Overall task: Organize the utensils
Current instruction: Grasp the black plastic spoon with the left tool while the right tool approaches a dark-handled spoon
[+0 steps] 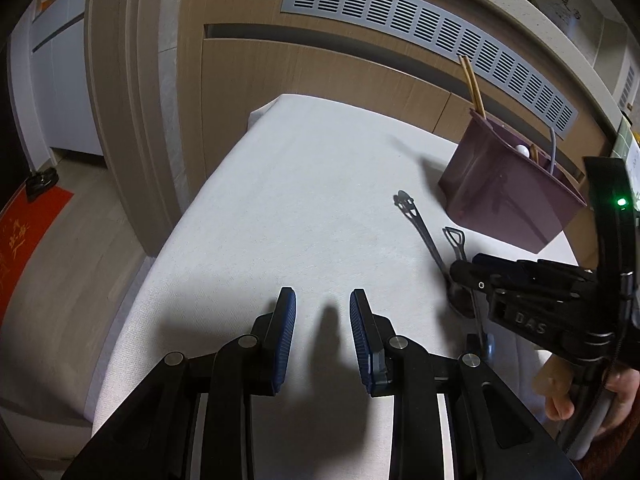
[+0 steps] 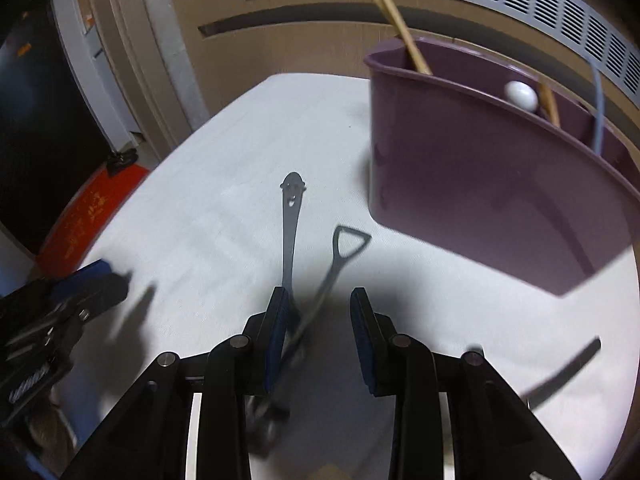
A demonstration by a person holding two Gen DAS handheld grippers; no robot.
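Two metal utensils lie side by side on the white tablecloth (image 1: pixel 280 200): one with a smiley-face handle (image 2: pixel 291 216) (image 1: pixel 416 220) and one with a shovel-style handle (image 2: pixel 344 248) (image 1: pixel 456 240). My right gripper (image 2: pixel 320 312) hangs open just over them. The shovel-handled one runs between its fingers and the smiley one passes by its left finger; neither is pinched. A purple utensil holder (image 2: pixel 480 184) (image 1: pixel 504 196) stands behind them with chopsticks (image 2: pixel 396 20) in it. My left gripper (image 1: pixel 322 312) is open and holds nothing, left of the right gripper (image 1: pixel 460 272).
The holder also contains a white ball-topped item (image 2: pixel 520 96) and a pale blue handle (image 2: pixel 598 100). A dark, blurred utensil (image 2: pixel 560 372) lies at the right. The left gripper (image 2: pixel 92 280) shows at the left edge. A wood-panelled wall with a vent (image 1: pixel 420 36) stands behind the table.
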